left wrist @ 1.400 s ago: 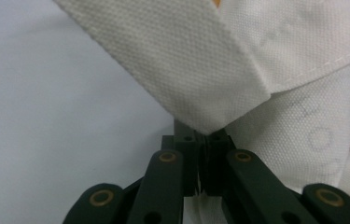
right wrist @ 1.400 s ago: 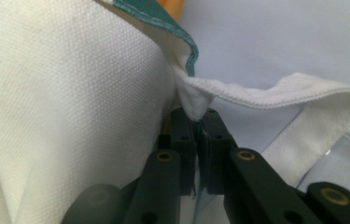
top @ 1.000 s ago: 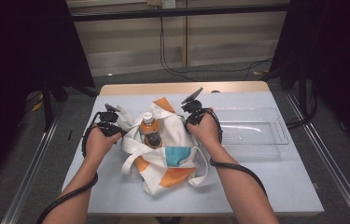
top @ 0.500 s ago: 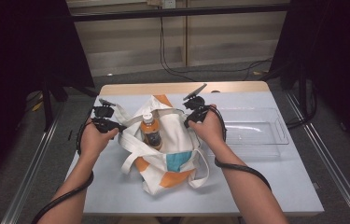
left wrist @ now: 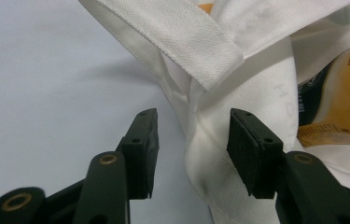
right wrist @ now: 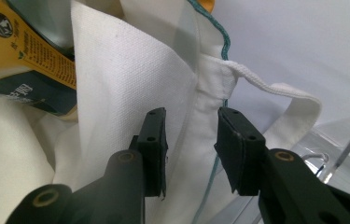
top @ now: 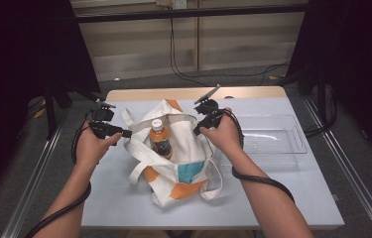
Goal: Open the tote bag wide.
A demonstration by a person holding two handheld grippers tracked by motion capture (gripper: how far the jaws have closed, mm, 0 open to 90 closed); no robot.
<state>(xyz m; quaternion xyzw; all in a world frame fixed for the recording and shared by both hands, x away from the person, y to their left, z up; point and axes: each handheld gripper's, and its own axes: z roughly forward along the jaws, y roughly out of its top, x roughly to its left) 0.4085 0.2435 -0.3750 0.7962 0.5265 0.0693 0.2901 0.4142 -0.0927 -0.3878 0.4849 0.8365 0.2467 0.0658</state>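
Note:
A white tote bag (top: 178,163) with orange and teal patches lies open mid-table, and a bottle of orange drink (top: 159,139) stands inside it. My left gripper (top: 124,133) is at the bag's left rim and my right gripper (top: 197,130) at its right rim. In the left gripper view, the left gripper (left wrist: 193,113) is open with a fold of the bag (left wrist: 210,140) loose between the pads; its jaws have just been opening. The right gripper (right wrist: 192,111) is open too, the bag's rim (right wrist: 200,93) unpressed in the gap, its jaws also just opening. The bottle (right wrist: 18,51) sits close by.
A clear plastic tray (top: 273,141) lies on the table right of the bag, close to my right hand, and its corner (right wrist: 331,140) shows in the right gripper view. The bag's straps (top: 213,183) trail over the grey tabletop (top: 292,198). Metal rails run along both sides.
Both hands have risen and drawn slightly apart at the bag's rim. The bag's mouth now stands wider around the bottle.

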